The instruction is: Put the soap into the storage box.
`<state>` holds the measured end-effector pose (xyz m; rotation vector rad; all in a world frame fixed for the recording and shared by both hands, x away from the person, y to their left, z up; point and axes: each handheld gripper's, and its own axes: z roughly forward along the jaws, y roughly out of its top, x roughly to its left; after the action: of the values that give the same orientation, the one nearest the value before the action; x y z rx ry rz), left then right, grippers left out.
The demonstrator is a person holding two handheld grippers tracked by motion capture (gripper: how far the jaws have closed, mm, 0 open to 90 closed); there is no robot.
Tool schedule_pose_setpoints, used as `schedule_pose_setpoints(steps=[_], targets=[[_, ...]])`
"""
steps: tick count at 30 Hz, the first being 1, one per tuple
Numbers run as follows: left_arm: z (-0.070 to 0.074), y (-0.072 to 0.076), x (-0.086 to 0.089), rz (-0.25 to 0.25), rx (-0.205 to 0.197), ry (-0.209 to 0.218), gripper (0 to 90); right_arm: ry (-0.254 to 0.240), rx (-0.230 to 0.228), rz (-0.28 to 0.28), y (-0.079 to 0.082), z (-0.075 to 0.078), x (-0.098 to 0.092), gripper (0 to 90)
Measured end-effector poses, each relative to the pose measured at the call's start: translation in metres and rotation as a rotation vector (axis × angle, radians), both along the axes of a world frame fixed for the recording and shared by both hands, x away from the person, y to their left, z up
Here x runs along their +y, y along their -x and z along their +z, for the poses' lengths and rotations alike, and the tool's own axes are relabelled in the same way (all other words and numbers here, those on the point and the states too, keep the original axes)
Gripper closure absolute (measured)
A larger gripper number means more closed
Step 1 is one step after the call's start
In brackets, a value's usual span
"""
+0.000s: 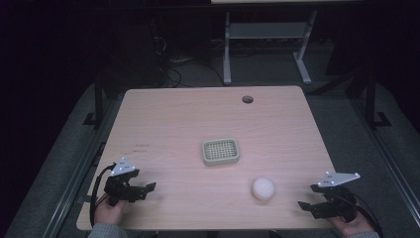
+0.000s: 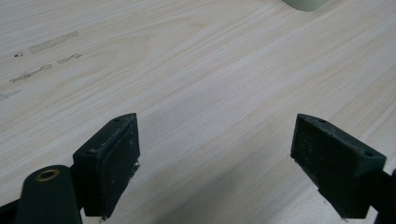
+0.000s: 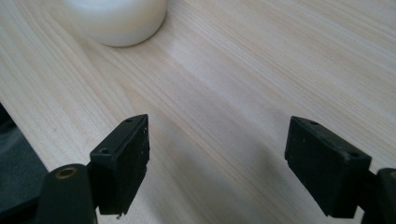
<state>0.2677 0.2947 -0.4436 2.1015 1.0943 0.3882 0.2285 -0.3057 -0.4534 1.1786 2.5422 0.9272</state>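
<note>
Pale wood-grain table (image 1: 173,119); white ball (image 1: 263,189); beige grid-patterned tray (image 1: 221,151).

No readable text; faint marks on table (image 1: 143,145) illegible.

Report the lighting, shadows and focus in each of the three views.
High view: light wooden table evenly lit, surroundings nearly black; image soft and grainy. Left gripper view: wood grain sharp, broad soft shadow between the open left gripper jaws; pale green object cropped at the top edge. Right gripper view: white round object bright and slightly blurred; faint shadow under the open right gripper.
</note>
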Motion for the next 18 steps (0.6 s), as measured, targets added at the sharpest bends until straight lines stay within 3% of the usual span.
schedule_pose_setpoints(steps=[13, 18], targets=[[0.000, 0.002, 0.000, 0.000, -0.002, 0.010, 15.3, 0.024, -0.005, 0.040, -0.005, 0.013, 0.010, 21.2], [0.000, 0.002, -0.002, -0.017, -0.004, -0.004, 15.2, 0.075, 0.006, 0.094, -0.010, 0.023, 0.024, 21.2]])
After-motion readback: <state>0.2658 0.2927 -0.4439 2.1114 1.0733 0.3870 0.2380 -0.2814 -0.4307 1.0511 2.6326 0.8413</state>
